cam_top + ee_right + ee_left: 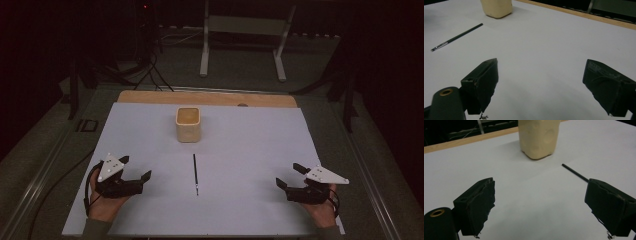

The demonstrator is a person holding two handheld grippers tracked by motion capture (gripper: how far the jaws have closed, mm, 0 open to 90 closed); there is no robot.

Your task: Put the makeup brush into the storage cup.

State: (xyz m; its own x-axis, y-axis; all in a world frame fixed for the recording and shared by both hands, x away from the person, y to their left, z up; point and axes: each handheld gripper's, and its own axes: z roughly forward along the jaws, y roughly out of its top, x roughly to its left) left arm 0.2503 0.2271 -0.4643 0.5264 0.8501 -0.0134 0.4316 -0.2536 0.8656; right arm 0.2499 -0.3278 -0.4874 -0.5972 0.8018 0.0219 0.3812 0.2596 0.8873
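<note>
**Pre-grasp: brush not yet picked up**

Thin paintbrush (195, 174) lies flat mid-desk, between both grippers, bristle tip toward near edge. Cream cup (188, 124) stands upright behind it, toward far edge, apart. Left gripper (135, 169) and right gripper (288, 175) rest near the near corners, 2 jaws each spread wide, empty. Likely best: approach low, jaws straddling handle crosswise, close mid-shaft.

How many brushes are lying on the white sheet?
1. The thin dark brush lies flat near the middle of the white sheet, in front of the cream cup. More could be hidden inside the cup.
</note>
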